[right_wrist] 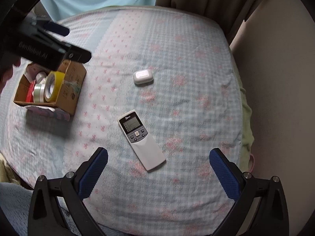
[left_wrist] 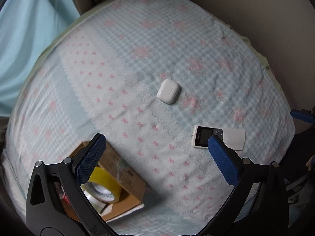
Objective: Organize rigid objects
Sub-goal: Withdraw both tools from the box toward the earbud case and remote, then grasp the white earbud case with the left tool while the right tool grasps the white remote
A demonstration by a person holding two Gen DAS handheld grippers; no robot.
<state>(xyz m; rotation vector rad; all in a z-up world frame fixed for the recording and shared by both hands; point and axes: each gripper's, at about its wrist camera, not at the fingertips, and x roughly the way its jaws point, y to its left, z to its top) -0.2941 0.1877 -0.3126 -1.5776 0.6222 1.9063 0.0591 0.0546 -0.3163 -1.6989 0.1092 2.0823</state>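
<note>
Both claws spread, empty. White-grey slim plastic remote (right_wrist: 141,139) lies beyond right gripper (right_wrist: 158,170), nearer than white rounded earbud case (right_wrist: 143,77); brown cardboard box (right_wrist: 69,90) well left. Advice: square fingers across remote's narrow sides, descend level, then close.

White rounded plastic earbud case (right_wrist: 143,77), lid closed, lying flat on the bed's checked bedspread (right_wrist: 177,45), apart from the other items. White slim air-conditioner remote control (right_wrist: 141,139) with a grey display and button panel, lying face up and diagonal, nearer the camera than the case. Open brown cardboard box (right_wrist: 73,86) at left, holding a yellow tape roll (right_wrist: 54,86) on edge, white tape rolls (right_wrist: 39,92) and a red item (right_wrist: 30,94).
</note>
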